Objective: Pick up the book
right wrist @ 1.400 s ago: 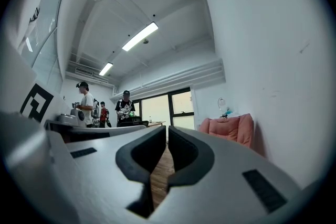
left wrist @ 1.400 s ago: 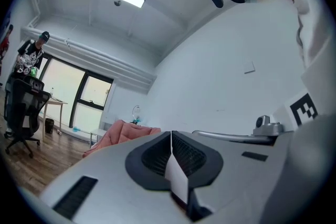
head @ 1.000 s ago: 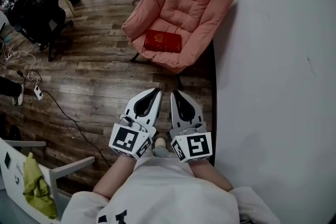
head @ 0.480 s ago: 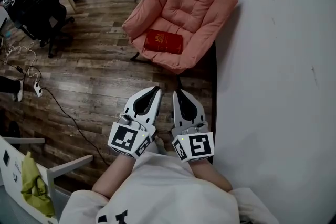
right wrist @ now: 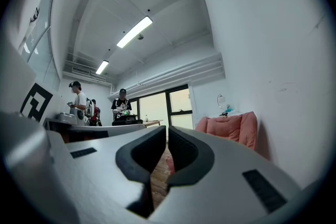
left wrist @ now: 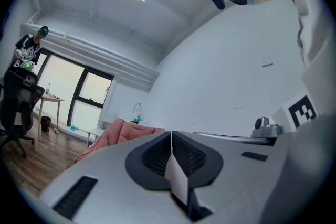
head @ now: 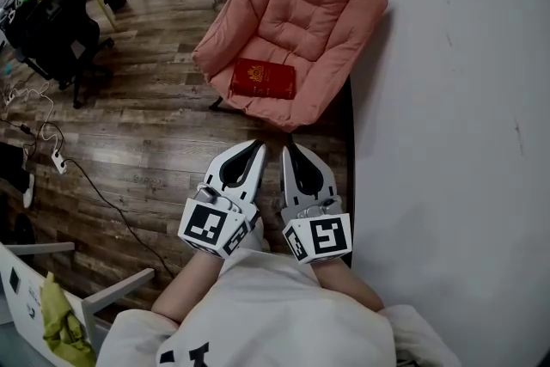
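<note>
"Why's the person holding both claws in so close to the body?"

"Just carrying them for the walk-up, I'd guess. The left claw (head: 257,148) is pressed shut on nothing. The right claw (head: 287,149) is closed to a sliver and is empty too. Both point towards the book (head: 263,79), which lies flat on the pink armchair (head: 322,9) seat, well apart from them."

"Anything changed?"

"Chair and book sit a touch lower in the head view than a moment ago. The claws look the same."

No writing can be read. The book (head: 263,79), well ahead of the fingertips of the left gripper (head: 254,147) and right gripper (head: 289,149), bears gold print too small to make out. Behind the fingers, the cubes (head: 209,228) show only black-and-white square patterns, and the black print on the shirt (head: 284,305) is cut off.
</note>
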Motion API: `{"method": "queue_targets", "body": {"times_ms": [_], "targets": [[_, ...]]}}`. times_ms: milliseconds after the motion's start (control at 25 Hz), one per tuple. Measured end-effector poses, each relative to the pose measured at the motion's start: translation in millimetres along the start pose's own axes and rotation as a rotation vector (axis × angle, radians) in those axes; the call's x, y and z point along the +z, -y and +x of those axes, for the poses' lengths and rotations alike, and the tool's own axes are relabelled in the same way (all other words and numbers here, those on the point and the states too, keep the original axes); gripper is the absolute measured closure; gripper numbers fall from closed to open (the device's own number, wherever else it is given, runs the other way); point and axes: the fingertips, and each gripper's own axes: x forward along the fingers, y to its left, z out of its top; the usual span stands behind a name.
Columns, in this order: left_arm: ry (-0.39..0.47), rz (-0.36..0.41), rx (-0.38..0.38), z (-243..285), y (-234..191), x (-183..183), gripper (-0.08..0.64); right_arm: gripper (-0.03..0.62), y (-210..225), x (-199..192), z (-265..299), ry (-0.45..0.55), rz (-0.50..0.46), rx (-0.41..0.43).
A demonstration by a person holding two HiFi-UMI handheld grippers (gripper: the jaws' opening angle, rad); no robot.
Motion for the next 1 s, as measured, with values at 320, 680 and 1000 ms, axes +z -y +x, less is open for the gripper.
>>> {"method": "queue_targets", "body": {"times_ms": [320, 680, 1000], "targets": [[-0.016, -0.006, -0.024, 68, -59, 1, 0.551, 0.558, 34, -10, 84, -0.008, 0.008, -0.025], [-0.036, 0.013, -0.076, 158, -129, 17, 0.551, 0.558, 81, -11, 188, -0.012, 0.022, -0.078], [-0.058, 0.000, -0.101, 210, -178, 20, 0.551, 0.558, 101, -12, 256, -0.019, 0.022, -0.102]]}}
